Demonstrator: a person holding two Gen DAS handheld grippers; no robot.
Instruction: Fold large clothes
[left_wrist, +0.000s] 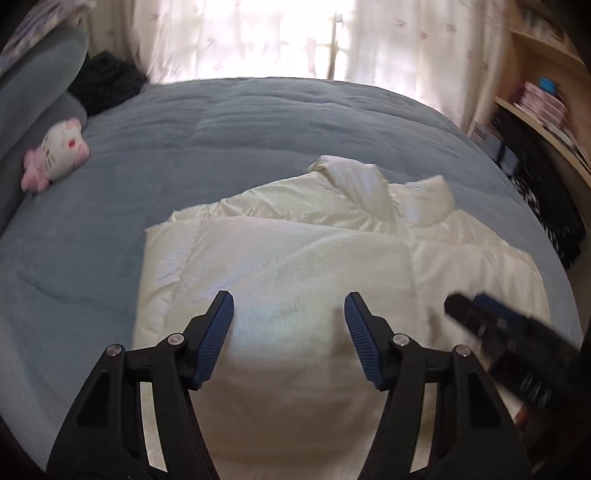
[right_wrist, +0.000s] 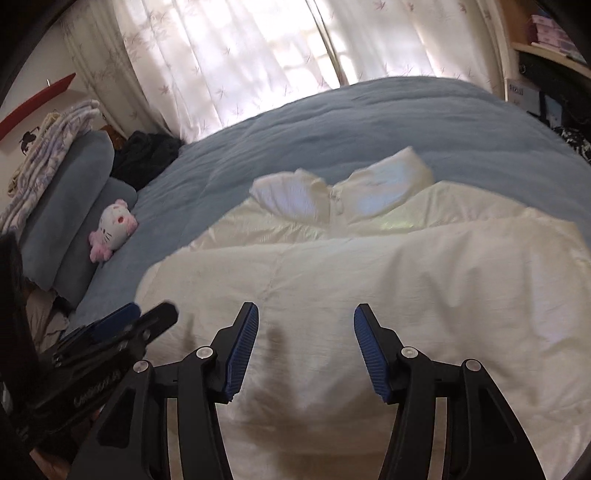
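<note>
A large cream-white padded jacket lies on the blue bedspread, its lower part doubled over toward the collar. In the right wrist view the same jacket fills the middle, its collar at the far end. My left gripper hovers over the near fold with its jaws apart and nothing between them. Beside it, my right gripper is open too, above the jacket's near edge, holding nothing. Each gripper shows blurred in the other's view: the right one and the left one.
A pink and white cat plush lies at the bed's left side by blue pillows. Dark clothing is piled at the far left corner. Shelves with boxes stand to the right. Curtains hang behind the bed.
</note>
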